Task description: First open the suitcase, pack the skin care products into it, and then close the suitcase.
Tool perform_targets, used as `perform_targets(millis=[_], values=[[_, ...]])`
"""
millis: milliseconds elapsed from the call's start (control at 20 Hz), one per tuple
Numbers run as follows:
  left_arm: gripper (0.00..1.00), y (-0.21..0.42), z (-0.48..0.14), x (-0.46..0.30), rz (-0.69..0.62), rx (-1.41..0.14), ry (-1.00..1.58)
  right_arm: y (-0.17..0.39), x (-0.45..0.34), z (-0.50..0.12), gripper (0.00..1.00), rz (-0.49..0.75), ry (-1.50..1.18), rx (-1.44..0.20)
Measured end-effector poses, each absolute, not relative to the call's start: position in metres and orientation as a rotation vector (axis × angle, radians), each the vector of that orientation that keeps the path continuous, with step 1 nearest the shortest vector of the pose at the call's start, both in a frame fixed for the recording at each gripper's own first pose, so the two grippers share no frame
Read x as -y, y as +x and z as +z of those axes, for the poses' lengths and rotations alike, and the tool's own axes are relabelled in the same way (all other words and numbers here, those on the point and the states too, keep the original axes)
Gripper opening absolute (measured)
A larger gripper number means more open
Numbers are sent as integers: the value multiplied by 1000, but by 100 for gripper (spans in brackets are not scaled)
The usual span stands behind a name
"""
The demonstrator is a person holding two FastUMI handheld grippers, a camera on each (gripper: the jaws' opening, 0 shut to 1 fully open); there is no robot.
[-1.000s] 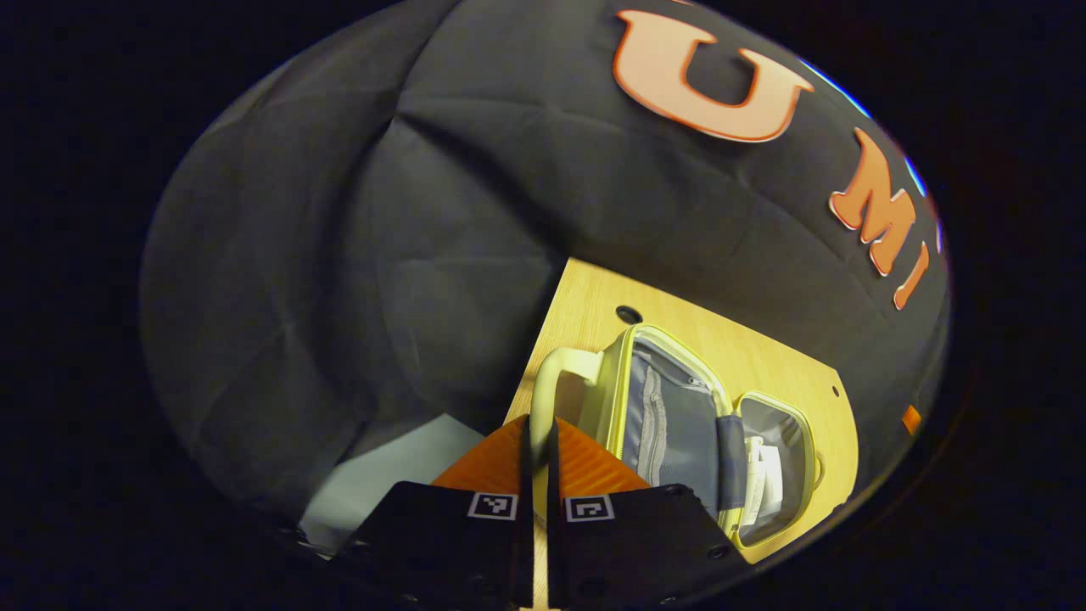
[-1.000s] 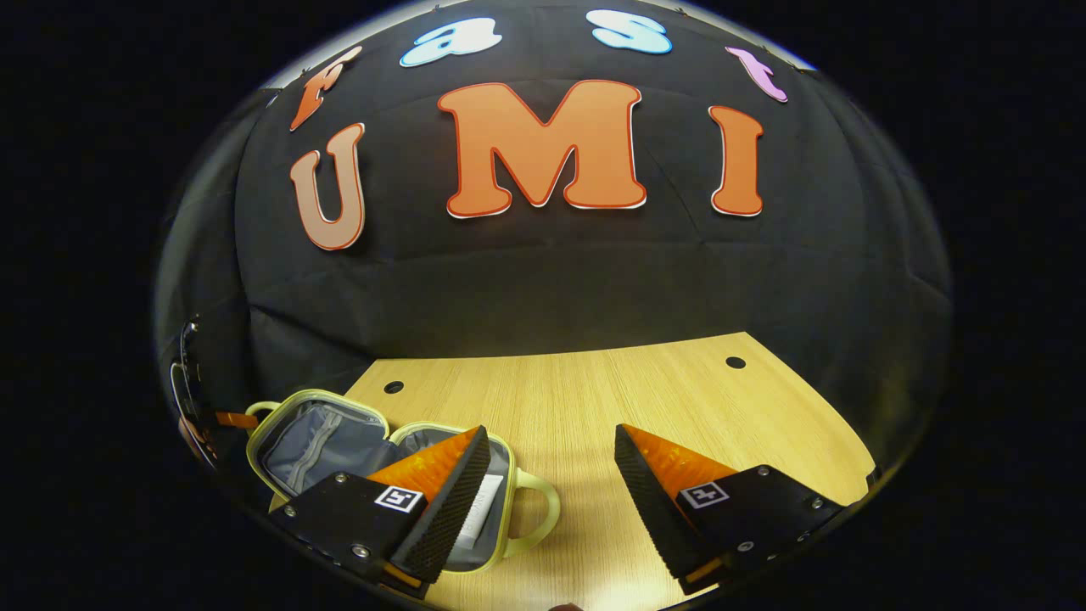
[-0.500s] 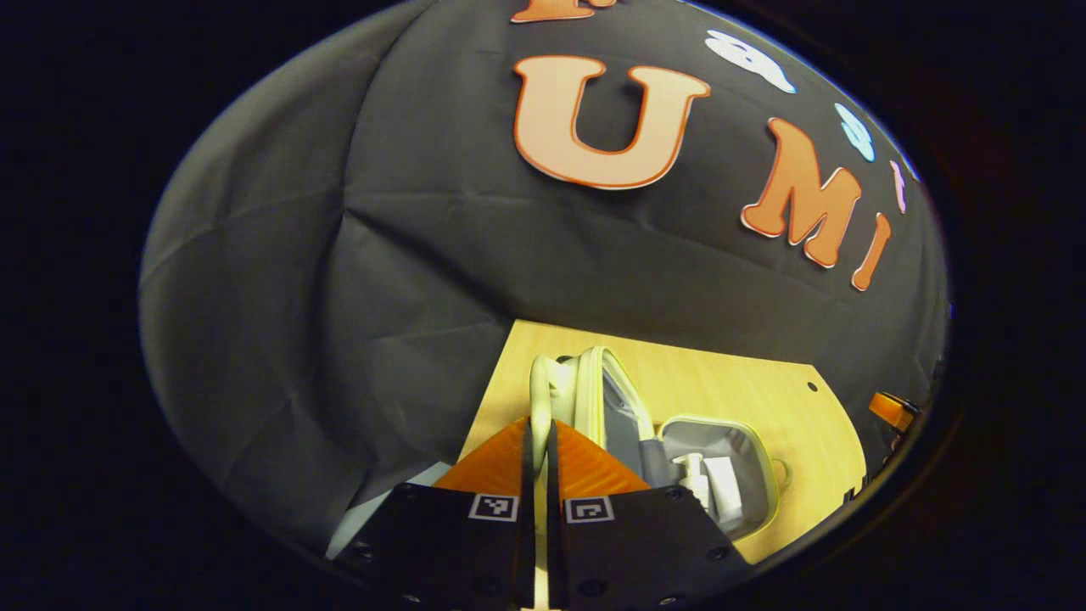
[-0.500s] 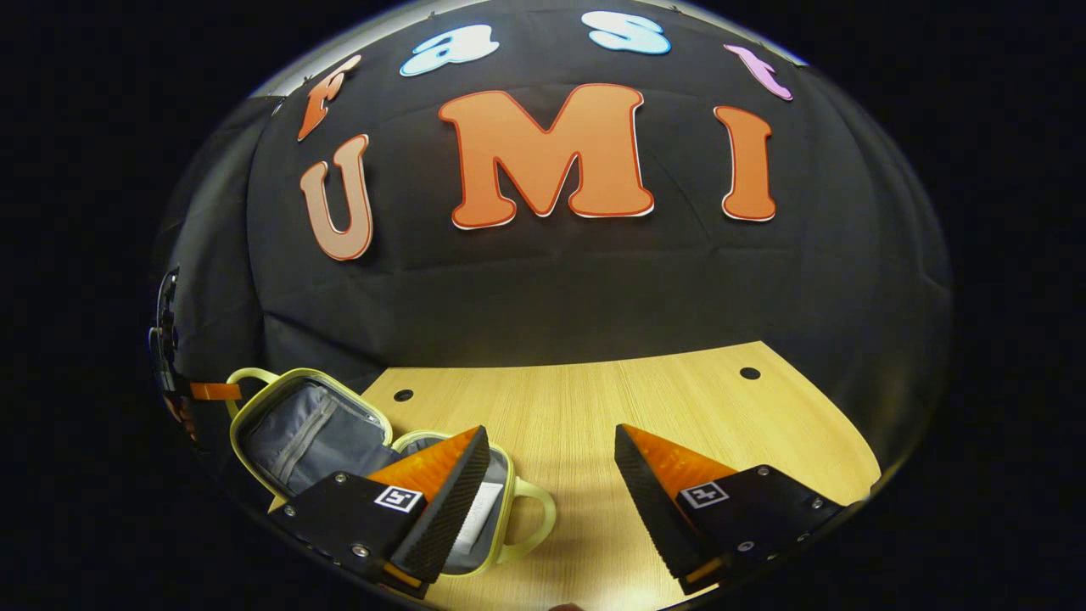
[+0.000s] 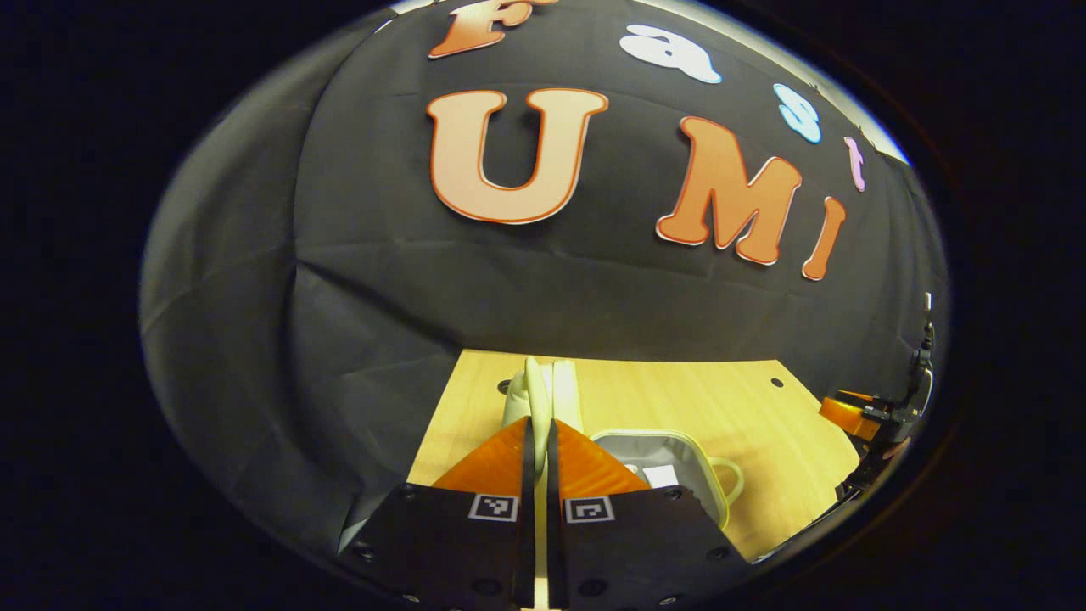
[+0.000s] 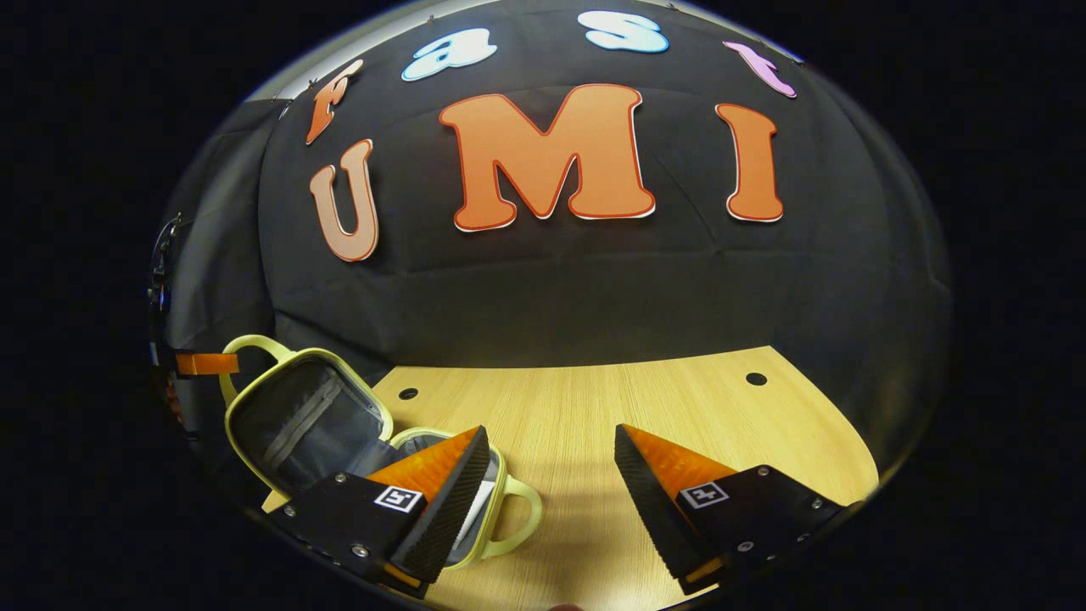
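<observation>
Pale-green suitcase (image 6: 339, 450) lid: left gripper (image 5: 536, 433), clamped on its handle (image 5: 533, 392), should swing over smoothly; right gripper (image 6: 551, 475) gapes wide beside.

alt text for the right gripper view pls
The right claw hangs open over a wooden table. At lower left a small pale green suitcase stands half open, its grey-lined lid raised by its handle in the left claw.

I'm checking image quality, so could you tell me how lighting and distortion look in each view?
Left gripper view: strong fisheye bending, dim wall, suitcase lit and fairly sharp. Right gripper view: same curvature, a bright patch on the table between the open right gripper's fingers.
</observation>
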State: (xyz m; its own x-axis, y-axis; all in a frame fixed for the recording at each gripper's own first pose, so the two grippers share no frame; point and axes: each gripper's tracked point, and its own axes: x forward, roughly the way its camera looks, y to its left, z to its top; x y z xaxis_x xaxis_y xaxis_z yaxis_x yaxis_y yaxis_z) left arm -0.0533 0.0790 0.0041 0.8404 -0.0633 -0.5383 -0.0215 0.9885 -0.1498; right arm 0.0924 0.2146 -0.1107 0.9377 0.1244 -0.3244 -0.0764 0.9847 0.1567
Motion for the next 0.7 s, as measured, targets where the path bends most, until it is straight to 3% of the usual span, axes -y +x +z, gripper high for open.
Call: perform_targets(millis=[700], values=[[6, -53, 13, 91, -230, -587, -95, 91, -169, -128, 95, 111, 167, -358]])
